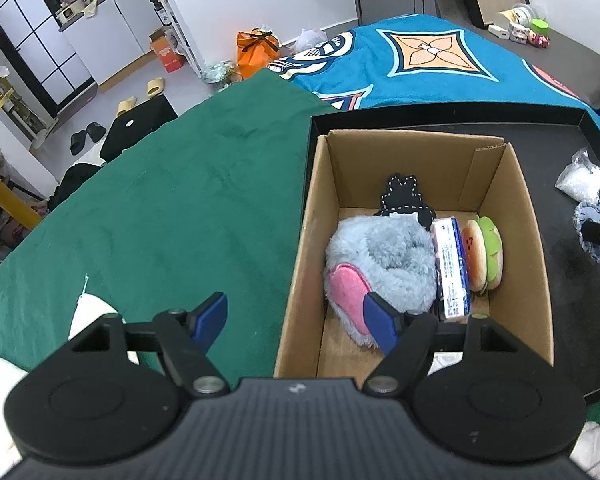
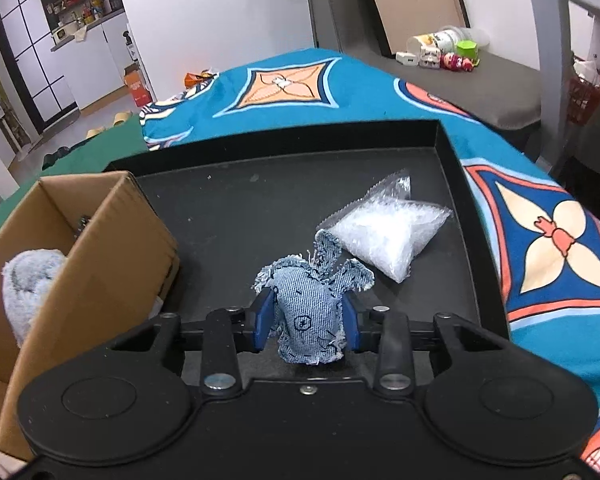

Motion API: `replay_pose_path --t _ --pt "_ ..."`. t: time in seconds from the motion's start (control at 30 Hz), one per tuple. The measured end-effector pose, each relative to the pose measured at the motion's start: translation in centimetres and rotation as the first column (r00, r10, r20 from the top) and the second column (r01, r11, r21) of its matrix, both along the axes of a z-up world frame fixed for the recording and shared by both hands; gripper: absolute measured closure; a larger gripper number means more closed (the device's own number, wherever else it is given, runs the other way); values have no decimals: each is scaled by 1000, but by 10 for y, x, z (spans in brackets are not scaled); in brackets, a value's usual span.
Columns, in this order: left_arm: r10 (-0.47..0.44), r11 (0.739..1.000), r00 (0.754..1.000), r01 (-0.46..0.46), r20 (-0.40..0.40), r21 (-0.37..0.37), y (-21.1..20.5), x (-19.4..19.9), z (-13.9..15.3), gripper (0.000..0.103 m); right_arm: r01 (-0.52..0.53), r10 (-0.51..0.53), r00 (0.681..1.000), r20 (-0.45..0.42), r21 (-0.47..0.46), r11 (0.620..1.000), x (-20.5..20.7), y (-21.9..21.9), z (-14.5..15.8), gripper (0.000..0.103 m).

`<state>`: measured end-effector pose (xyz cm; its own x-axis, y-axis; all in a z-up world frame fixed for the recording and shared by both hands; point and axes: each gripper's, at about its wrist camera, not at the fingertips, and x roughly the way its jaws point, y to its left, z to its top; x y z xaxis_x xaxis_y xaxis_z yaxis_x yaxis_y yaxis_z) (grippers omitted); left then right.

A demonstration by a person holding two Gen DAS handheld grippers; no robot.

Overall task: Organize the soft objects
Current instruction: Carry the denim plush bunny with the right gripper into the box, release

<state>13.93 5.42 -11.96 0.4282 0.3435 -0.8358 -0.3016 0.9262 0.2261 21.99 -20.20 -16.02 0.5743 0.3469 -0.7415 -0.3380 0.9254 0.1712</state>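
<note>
My right gripper (image 2: pixel 306 320) is shut on a blue denim soft toy (image 2: pixel 310 304) and holds it over the black tray (image 2: pixel 260 216). A clear bag of white filling (image 2: pixel 384 232) lies on the tray just beyond. A cardboard box (image 1: pixel 304 240) stands in the tray's left part and holds a fluffy blue-grey plush (image 1: pixel 384 268), a black felt shape (image 1: pixel 402 196), a tissue pack (image 1: pixel 452 268) and a burger plush (image 1: pixel 484 256). My left gripper (image 1: pixel 296 320) is open and empty above the box's near left wall. The box also shows in the right wrist view (image 2: pixel 112 260).
A green cloth (image 1: pixel 172 208) covers the surface left of the box. A blue patterned blanket (image 2: pixel 300 88) lies behind and right of the tray. A white cloth (image 1: pixel 92 312) lies by my left gripper. Jars and toys (image 2: pixel 448 52) sit on a far bench.
</note>
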Motion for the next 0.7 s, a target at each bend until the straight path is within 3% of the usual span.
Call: replay_pose_path --t 0.7 --pt "22 994 999 -17 45 -108 13 -26 6 31 -11 8 998 67 47 999 -29 -2 55 67"
